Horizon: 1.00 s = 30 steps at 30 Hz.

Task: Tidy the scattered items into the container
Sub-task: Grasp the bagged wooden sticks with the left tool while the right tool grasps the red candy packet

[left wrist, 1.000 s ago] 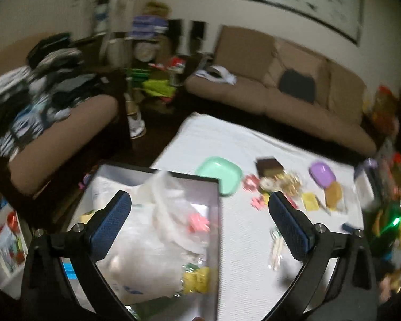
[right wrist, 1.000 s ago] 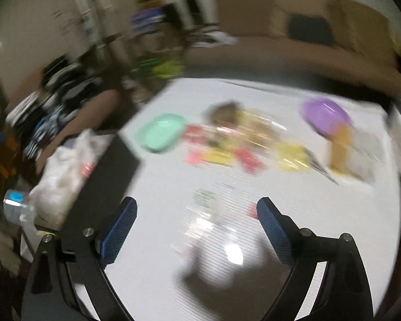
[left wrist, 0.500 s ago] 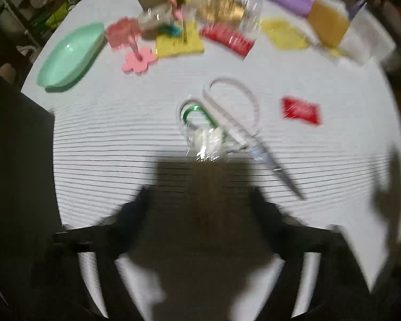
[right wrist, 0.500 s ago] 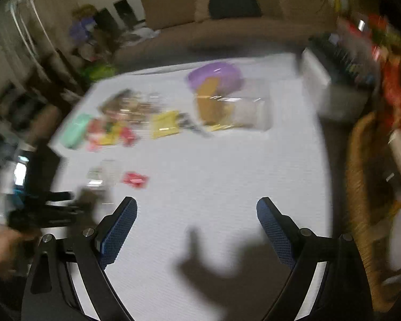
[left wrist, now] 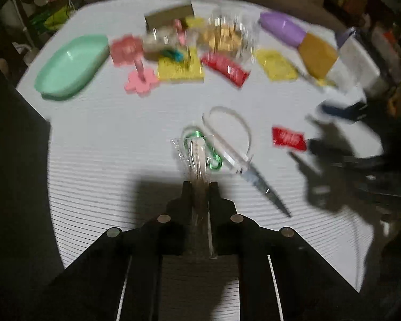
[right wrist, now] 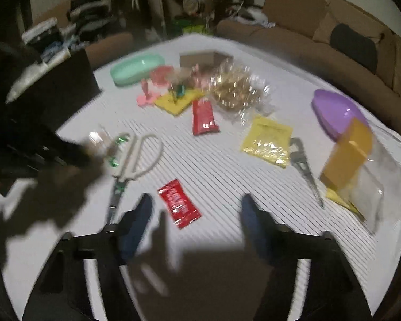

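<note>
The left tongs are closing onto the clear plastic packet on the white-covered bench, the right tongs narrowing empty above the small red sachet; either thin item may slip.

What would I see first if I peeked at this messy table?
Probably the white-handled scissors in the middle of the white table, beside a clear packet that the closing left gripper is pinching. Behind them lie bright things: a mint green dish and a purple one.
</note>
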Available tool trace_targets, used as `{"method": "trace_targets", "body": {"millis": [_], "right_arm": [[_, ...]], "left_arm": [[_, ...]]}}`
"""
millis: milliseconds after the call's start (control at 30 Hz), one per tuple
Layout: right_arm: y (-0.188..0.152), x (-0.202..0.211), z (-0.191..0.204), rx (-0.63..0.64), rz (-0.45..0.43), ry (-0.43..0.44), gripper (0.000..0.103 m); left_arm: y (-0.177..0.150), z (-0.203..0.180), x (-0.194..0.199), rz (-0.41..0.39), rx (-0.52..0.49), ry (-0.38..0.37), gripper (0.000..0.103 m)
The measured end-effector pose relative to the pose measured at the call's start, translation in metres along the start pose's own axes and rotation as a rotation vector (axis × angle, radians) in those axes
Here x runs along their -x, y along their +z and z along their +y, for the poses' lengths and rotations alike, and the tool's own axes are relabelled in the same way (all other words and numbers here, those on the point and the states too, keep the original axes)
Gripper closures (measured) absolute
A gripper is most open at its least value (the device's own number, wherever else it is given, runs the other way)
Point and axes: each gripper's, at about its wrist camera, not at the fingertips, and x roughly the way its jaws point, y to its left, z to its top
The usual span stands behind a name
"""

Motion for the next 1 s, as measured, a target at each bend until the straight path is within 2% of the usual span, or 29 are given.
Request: {"method": "trace_targets", "body": {"millis": [33,67,100,167,267,367,400,433,500,633,733,833,900,1000], "right_arm": [[0.001,-0.007,-0.001,0.006,0.015,-0.002,0.061],[0.0,-0.012,-0.002,0.008,0.025,0.009,0.063],[-0.001,-0.009,-0.004,-0.007,-0.005,0.044,0.064],[-0.004,-0.009,-0.005,-0.012,0.016,0.063,0.064],[-0.007,-0.003,-0.004,-0.041,-0.006,0.103,0.064],[-0.009,-0.002,0.003,-0.035,-0.016,0.085,0.065],[-0.009,-0.001,0.007,-0.02,-0.009,0.076,0.068],[-0.007,-0.002,0.012,-0.005,0.002,0.068,0.082],[-0.003,-0.006,0.019,-0.008,0.019,0.033,0.086],[-0.004,-0.002,0.011,-0.143,0.01,0.037,0.086],[-0.007,0.027,-0.01,-0.296,-0.085,0.1,0.086],[-0.01,0.069,-0.033,-0.398,-0.206,0.111,0.086],[-0.011,0.097,-0.044,-0.434,-0.249,0.048,0.086],[-0.01,0.123,-0.043,-0.475,-0.271,-0.033,0.086]], "left_arm": [[0.001,0.002,0.007,-0.014,0.009,-0.012,0.092],[0.003,0.006,0.016,-0.03,0.024,-0.029,0.091],[0.006,0.013,0.019,-0.038,0.036,-0.042,0.091],[0.008,0.019,0.03,-0.051,0.066,-0.073,0.091],[0.004,0.02,0.038,-0.071,0.071,-0.085,0.091],[0.001,0.024,0.039,-0.074,0.064,-0.098,0.091],[0.0,0.023,0.04,-0.079,0.06,-0.1,0.091],[0.001,0.021,0.031,-0.086,0.056,-0.099,0.091],[0.002,0.021,0.028,-0.098,0.048,-0.095,0.091],[0.007,0.023,0.029,-0.135,0.062,-0.109,0.091],[0.007,0.022,0.039,-0.18,0.078,-0.124,0.091],[0.007,0.011,0.056,-0.245,0.05,-0.071,0.091],[0.008,-0.001,0.067,-0.29,0.033,-0.032,0.091],[0.009,-0.021,0.085,-0.376,0.033,0.095,0.091]]}}
